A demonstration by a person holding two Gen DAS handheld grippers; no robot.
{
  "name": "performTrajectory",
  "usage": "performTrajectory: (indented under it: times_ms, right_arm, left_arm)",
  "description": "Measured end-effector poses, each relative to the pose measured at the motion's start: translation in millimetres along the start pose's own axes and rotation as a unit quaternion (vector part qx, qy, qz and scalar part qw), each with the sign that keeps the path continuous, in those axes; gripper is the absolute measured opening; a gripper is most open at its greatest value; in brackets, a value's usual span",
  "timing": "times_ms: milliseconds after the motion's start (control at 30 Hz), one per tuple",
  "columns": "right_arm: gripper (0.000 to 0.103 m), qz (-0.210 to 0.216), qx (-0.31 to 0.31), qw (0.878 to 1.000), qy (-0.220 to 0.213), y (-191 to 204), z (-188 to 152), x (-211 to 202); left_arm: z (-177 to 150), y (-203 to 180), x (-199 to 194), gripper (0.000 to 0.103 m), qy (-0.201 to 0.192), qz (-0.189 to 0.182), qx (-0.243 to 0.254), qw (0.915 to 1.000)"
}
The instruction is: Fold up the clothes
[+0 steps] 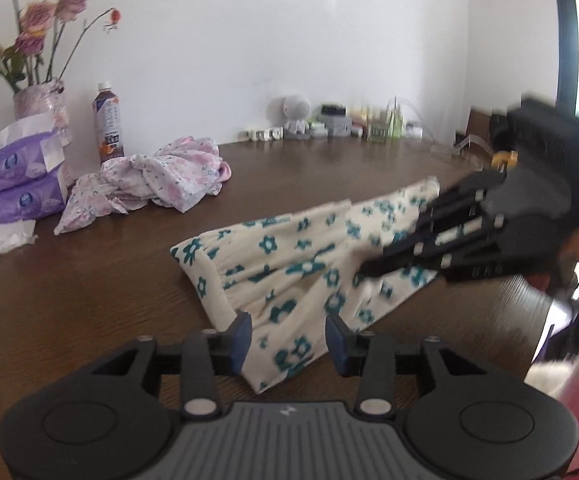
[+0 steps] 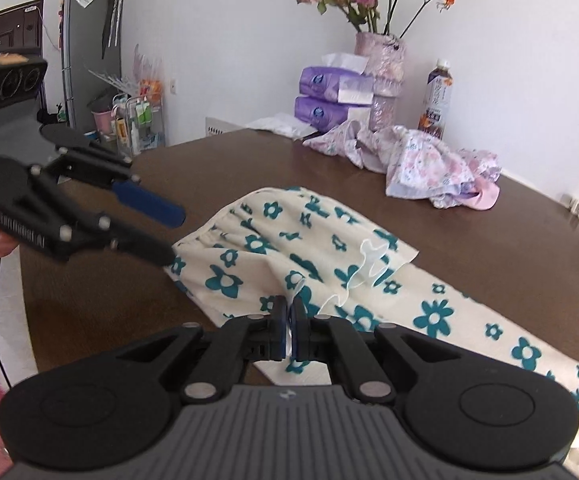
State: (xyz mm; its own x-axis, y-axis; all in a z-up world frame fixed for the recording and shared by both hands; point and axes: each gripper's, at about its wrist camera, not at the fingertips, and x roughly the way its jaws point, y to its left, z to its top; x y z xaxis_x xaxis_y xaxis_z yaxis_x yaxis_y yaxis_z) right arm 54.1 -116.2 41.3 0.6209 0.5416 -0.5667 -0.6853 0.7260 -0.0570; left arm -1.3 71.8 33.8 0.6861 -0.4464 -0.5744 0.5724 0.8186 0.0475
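Pinching one floral garment [image 2: 329, 248], right claw [image 2: 288, 330].

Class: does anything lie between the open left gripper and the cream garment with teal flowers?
Nothing visible does. The left gripper hangs open directly over the garment; the right gripper already pinches it, and the pink clothes pile lies apart.

The cream garment with teal flowers [image 1: 289, 268] lies long across my brown desk [image 1: 89, 300], its gathered waistband at one end and one part doubled over with a loose edge. A crumpled pink floral garment [image 1: 157, 184] sits heaped near the wall.
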Motion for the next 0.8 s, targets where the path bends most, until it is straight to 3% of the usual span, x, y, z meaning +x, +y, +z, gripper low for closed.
performTrajectory:
  times_ms: [133,200,267,300,333,367,400,500,533,567,600,633,733,800]
  right_arm:
    - [0.001,-0.003,-0.010,1.000,-0.015,0.6,1.2,-4.0]
    - [0.001,-0.009,-0.022,1.000,-0.011,2.3,0.2,-4.9]
    - [0.006,-0.015,-0.037,0.999,-0.001,4.6,-1.6,-5.3]
    - [0.018,-0.018,-0.044,0.999,0.004,5.7,-2.5,-5.5]
    - [0.042,-0.022,-0.052,0.998,0.009,6.9,-3.4,-5.7]
    - [0.050,-0.024,-0.059,0.998,0.006,8.0,-2.9,-7.7]
    - [0.052,-0.024,-0.064,0.998,-0.010,9.3,0.2,-12.1]
    - [0.051,-0.003,-0.074,0.997,-0.038,13.3,14.1,-15.0]
    - [0.046,0.006,-0.079,0.996,-0.036,14.9,17.1,-9.7]
    - [0.038,0.014,-0.084,0.996,-0.033,16.5,20.0,-4.5]
    - [0.017,0.023,-0.089,0.995,-0.031,18.1,23.0,0.8]
    - [0.006,0.027,-0.094,0.995,-0.020,19.6,24.0,7.4]
    - [0.005,0.025,-0.093,0.995,0.036,19.7,14.7,29.4]
    - [0.005,0.029,-0.069,0.996,0.038,16.0,7.5,31.3]
  left_arm:
    - [-4.2,-15.7,16.6,0.038,0.024,0.034,0.071,0.9966]
    - [-3.7,-21.3,22.4,0.015,0.030,0.047,0.098,0.9936]
    - [-2.0,-23.4,25.6,0.011,0.034,0.054,0.112,0.9916]
    - [-1.6,-24.6,27.0,0.010,0.037,0.054,0.120,0.9905]
    - [-2.1,-26.8,28.0,0.010,0.039,0.058,0.130,0.9890]
    - [-2.5,-28.8,29.0,0.010,0.041,0.061,0.139,0.9875]
    - [-2.7,-29.9,30.1,0.010,0.041,0.063,0.145,0.9866]
    - [-1.7,-29.7,31.4,0.010,0.043,0.063,0.147,0.9862]
    - [-1.5,-29.6,31.6,0.010,0.043,0.063,0.146,0.9863]
    - [-1.6,-29.5,32.0,0.010,0.043,0.064,0.145,0.9865]
    - [-1.8,-29.4,32.3,0.011,0.043,0.064,0.143,0.9867]
    - [-2.2,-29.1,32.6,0.011,0.042,0.065,0.141,0.9870]
    - [-0.7,-22.2,28.8,0.018,0.038,0.051,0.110,0.9919]
    - [3.1,-13.0,22.6,0.023,0.025,0.029,0.074,0.9966]
